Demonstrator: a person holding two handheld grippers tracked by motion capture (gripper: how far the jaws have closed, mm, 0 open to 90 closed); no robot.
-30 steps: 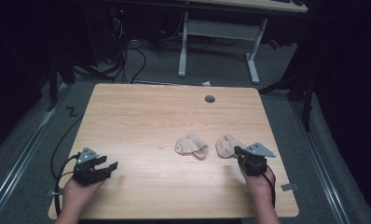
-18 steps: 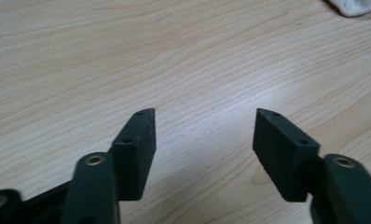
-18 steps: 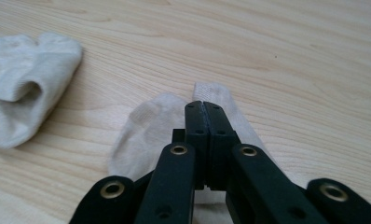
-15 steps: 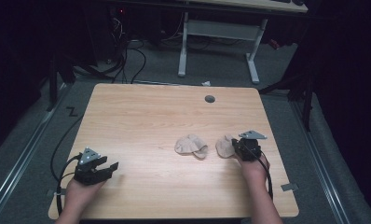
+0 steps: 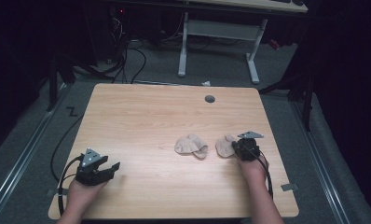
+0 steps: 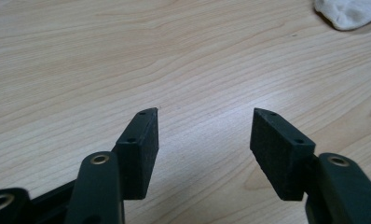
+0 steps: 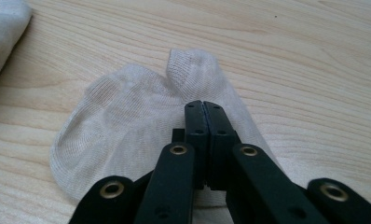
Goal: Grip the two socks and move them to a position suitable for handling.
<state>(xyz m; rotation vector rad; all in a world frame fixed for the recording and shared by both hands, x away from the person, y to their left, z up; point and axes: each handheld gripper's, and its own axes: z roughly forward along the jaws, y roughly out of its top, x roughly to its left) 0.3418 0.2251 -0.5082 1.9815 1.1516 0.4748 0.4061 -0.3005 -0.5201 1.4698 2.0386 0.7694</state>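
Two beige ankle socks lie on the wooden table. My right gripper is over the near edge of the right sock. In the right gripper view its jaws are pressed together on top of this sock, and no fabric shows between the pads. The left sock lies crumpled beside it. My left gripper hovers near the table's front left corner. Its jaws have just been opening and stand wide over bare wood with nothing between them.
A dark round grommet sits near the table's far edge. A corner of the left sock shows in the left gripper view and in the right gripper view. Cables and a white desk frame are on the floor beyond.
My right hand has moved forward and a little left, bringing its gripper onto the right sock's edge. The left hand has stayed where it was.
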